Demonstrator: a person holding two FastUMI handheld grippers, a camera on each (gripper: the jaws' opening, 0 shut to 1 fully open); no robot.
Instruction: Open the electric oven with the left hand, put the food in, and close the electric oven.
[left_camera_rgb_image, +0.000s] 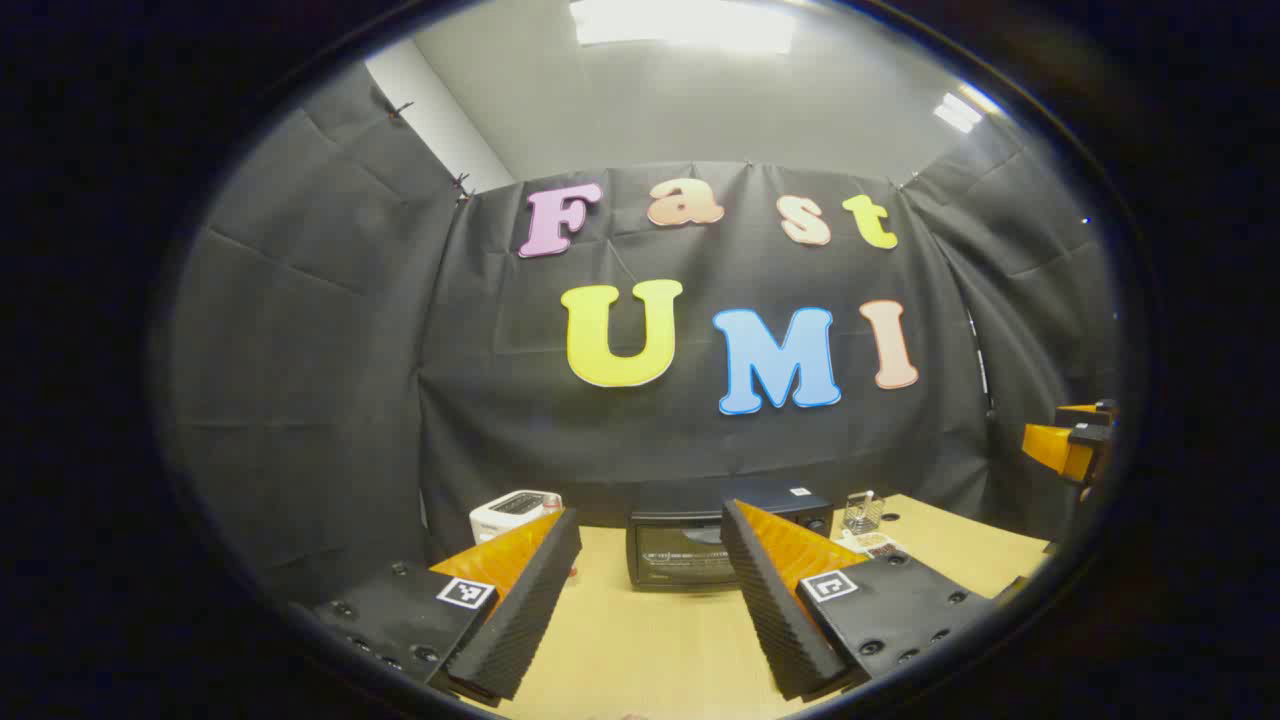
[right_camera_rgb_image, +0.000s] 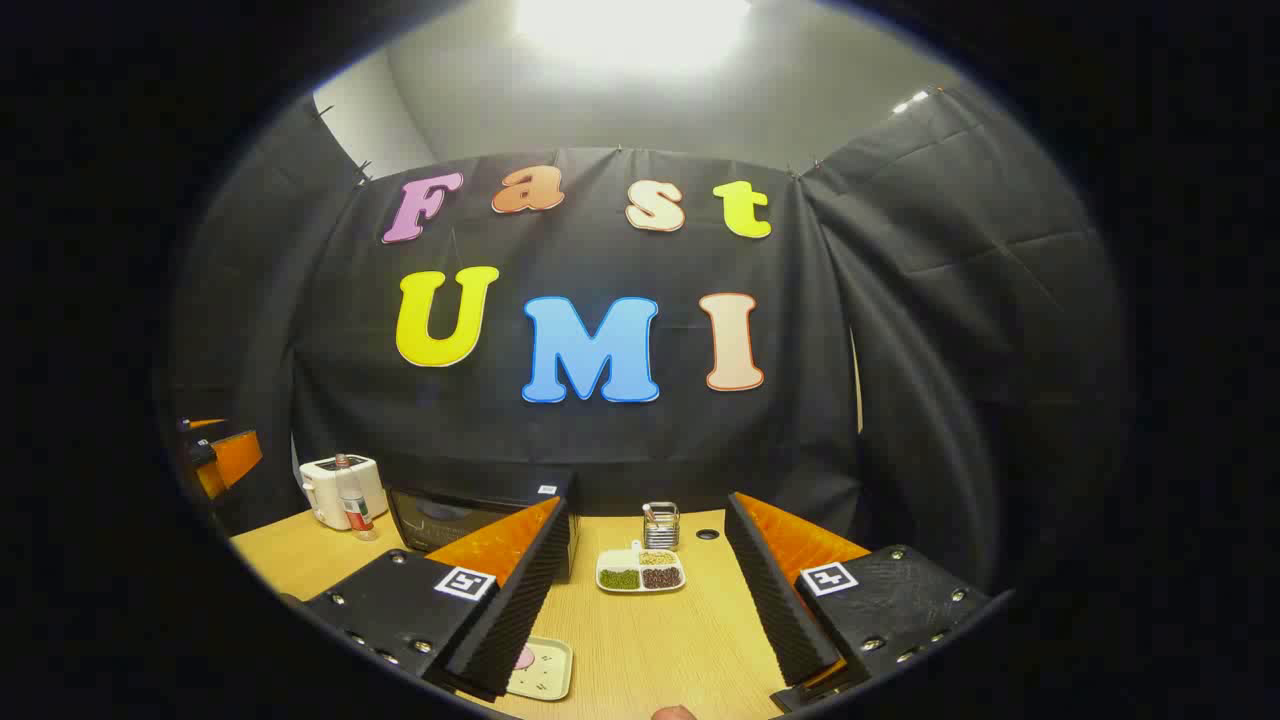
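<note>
The left gripper (left_camera_rgb_image: 640, 600) hangs above the near edge of the wooden table (left_camera_rgb_image: 660, 650), its 2 ribbed fingers spread wide with nothing between them. Straight ahead of it, against the table's far edge under the black cloth wall, sits the black electric oven (left_camera_rgb_image: 700, 545), its glass door closed. A white toaster (left_camera_rgb_image: 512, 512) stands just beside the oven toward the far left corner, and a small wire holder (left_camera_rgb_image: 862, 512) stands on the oven's other side. The right gripper (right_camera_rgb_image: 645, 600) is likewise wide open and holds nothing, poised over the table's near edge. Beyond its fingers lies a white divided dish (right_camera_rgb_image: 641, 572) with green and dark fillings, the wire holder (right_camera_rgb_image: 660, 523) just behind it. Near the table's front edge, partly hidden by 1 finger, rests a pale square plate (right_camera_rgb_image: 543, 668) with something pink on it, too covered to identify. A bottle (right_camera_rgb_image: 352, 505) stands in front of the toaster (right_camera_rgb_image: 325, 488), left of the oven (right_camera_rgb_image: 470, 510).
</note>
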